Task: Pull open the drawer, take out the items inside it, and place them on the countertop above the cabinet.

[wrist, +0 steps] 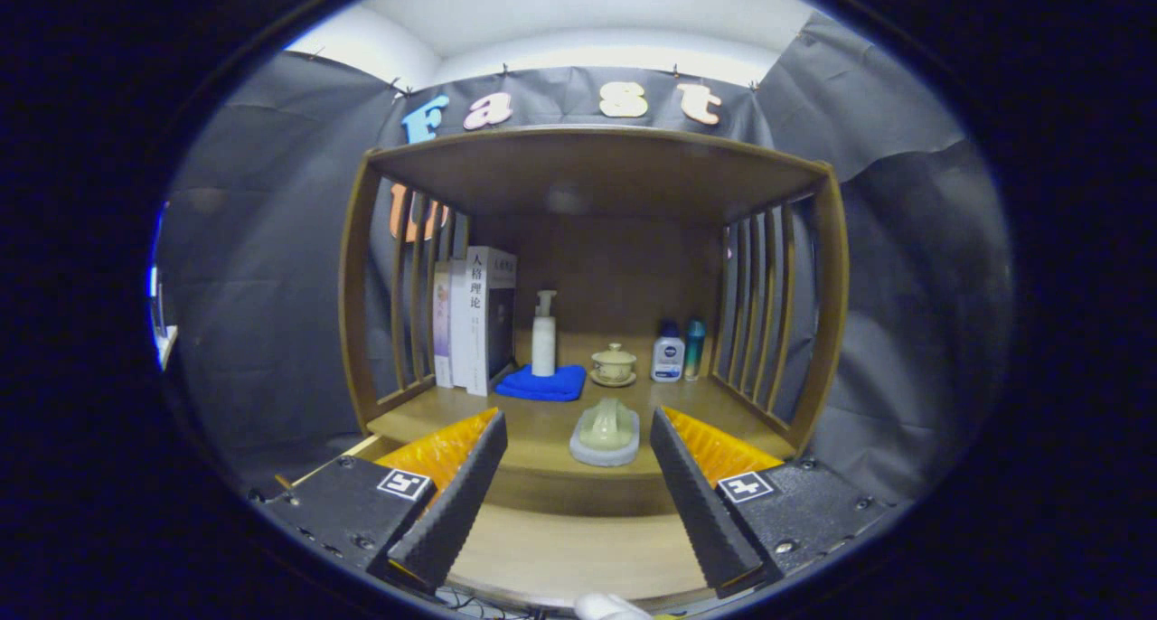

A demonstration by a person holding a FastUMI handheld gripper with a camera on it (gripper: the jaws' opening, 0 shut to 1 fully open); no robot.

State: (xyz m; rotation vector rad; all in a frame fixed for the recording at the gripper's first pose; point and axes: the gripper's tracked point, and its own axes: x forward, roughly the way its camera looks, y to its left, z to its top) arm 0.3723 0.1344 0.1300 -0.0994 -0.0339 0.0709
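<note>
Gripper [577,502] fingers spread wide apart, nothing between them, held in front of the wooden cabinet [818,331]. Beyond the fingertips, on the countertop [533,421] near its front edge, a pale green lidded item [606,424] sits on a light grey pad [604,453]. Further back: upright books [475,317] at left, white pump bottle [543,335] standing on a folded blue cloth [542,383], small lidded cup on a saucer [614,364], two small bottles [678,351] at right. Drawer front [578,493] lies below the countertop edge, between the fingers; cannot tell whether pulled out.
</note>
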